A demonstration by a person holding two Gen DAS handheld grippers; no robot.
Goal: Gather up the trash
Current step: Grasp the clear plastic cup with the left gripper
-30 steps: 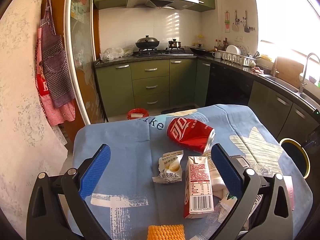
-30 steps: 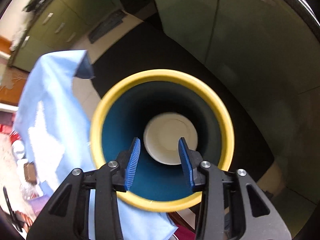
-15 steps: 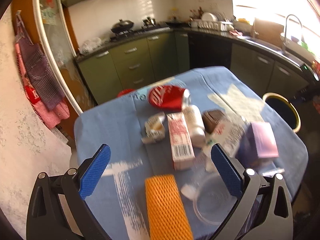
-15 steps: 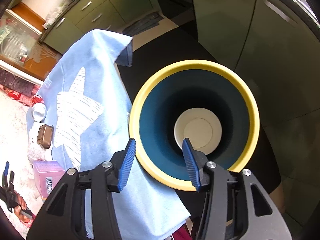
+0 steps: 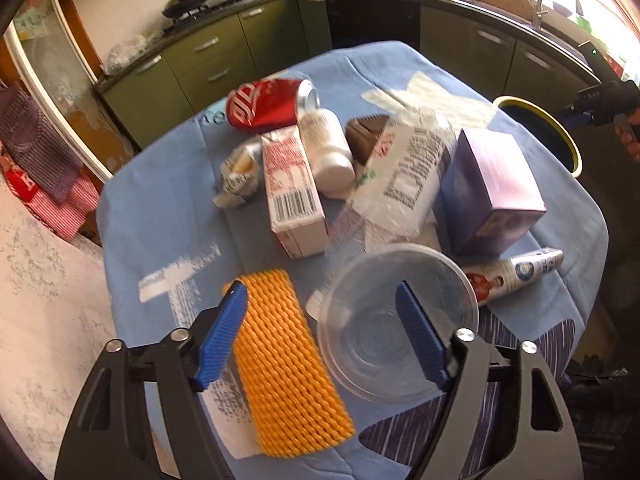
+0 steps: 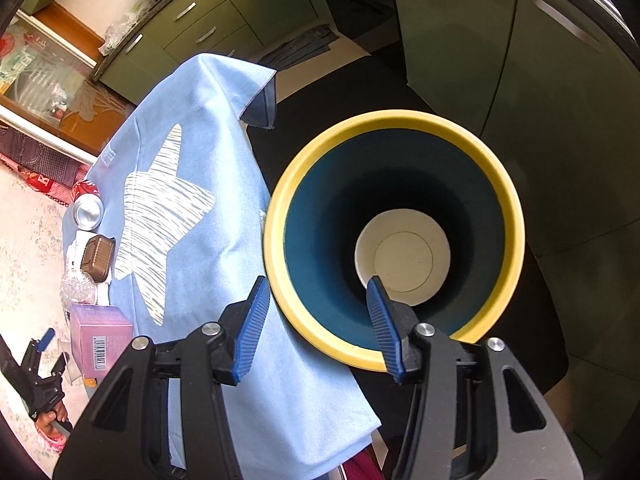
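Trash lies on the blue-clothed table (image 5: 160,216): an orange foam net (image 5: 288,364), a clear plastic bowl (image 5: 396,320), a red and white carton (image 5: 292,196), a red can (image 5: 264,104), a white bottle (image 5: 326,152), a purple box (image 5: 492,184), a clear wrapper (image 5: 404,184) and a tube (image 5: 516,276). My left gripper (image 5: 324,340) is open and empty above the net and bowl. My right gripper (image 6: 316,328) is open and empty over the near rim of the yellow-rimmed bin (image 6: 276,240), which holds a white disc (image 6: 404,256).
The bin also shows in the left wrist view (image 5: 560,140), beside the table's right edge. Green cabinets (image 5: 208,64) and a counter with a sink stand behind. The table's right side with the star cloth (image 6: 192,184) lies left of the bin. A snack packet (image 5: 236,176) lies by the carton.
My left gripper has pulled back and tilted down, bringing the net, bowl and box into view. My right gripper has drawn back and left from over the bin and opened wider.
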